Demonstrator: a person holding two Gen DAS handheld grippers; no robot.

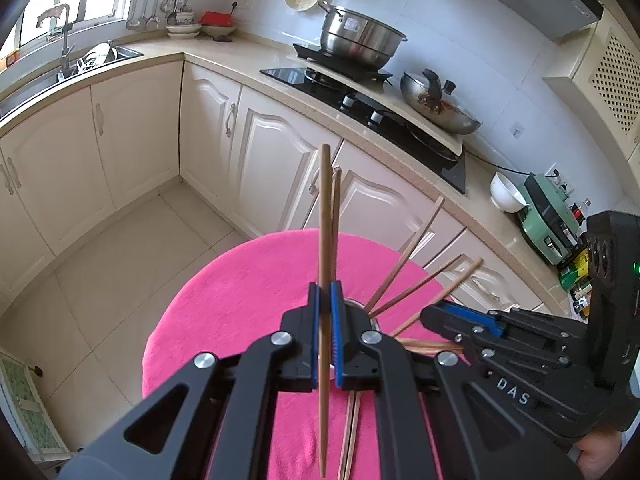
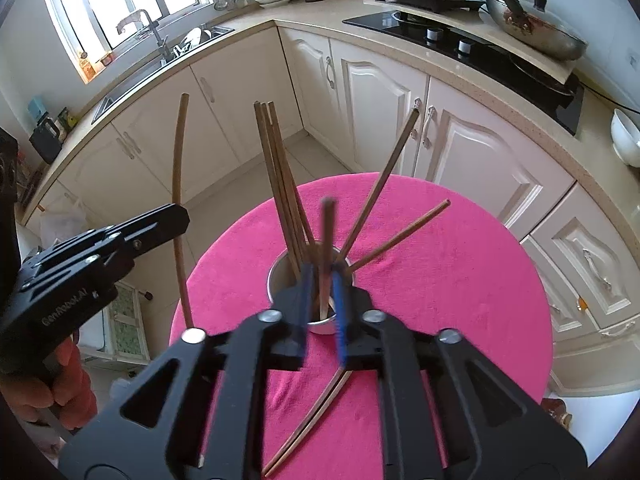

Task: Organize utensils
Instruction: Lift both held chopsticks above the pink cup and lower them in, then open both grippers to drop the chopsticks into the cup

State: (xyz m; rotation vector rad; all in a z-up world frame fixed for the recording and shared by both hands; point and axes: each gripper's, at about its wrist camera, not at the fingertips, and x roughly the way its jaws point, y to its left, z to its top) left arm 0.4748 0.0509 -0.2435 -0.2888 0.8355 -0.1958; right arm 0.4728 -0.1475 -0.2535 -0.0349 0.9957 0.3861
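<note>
A steel cup (image 2: 280, 276) stands on the pink cloth (image 2: 440, 280) with several wooden chopsticks (image 2: 280, 184) fanning out of it. My right gripper (image 2: 322, 276) hovers right over the cup's mouth, jaws slightly apart. A blurred chopstick (image 2: 328, 236) stands upright between them, its lower end in the cup, and the pads are not pressing on it. My left gripper (image 1: 325, 308) is shut on one long chopstick (image 1: 325, 216), held upright to the left of the cup. It also shows in the right wrist view as the left gripper (image 2: 176, 216) with its chopstick (image 2: 178, 184). The right gripper (image 1: 436, 312) enters the left wrist view from the right.
Two loose chopsticks (image 2: 312, 420) lie on the cloth near me, partly under the right gripper. The round table sits close to cream cabinets (image 2: 400, 92). On the counter behind are a hob (image 1: 360, 96), a pot (image 1: 360, 40) and a wok (image 1: 436, 104).
</note>
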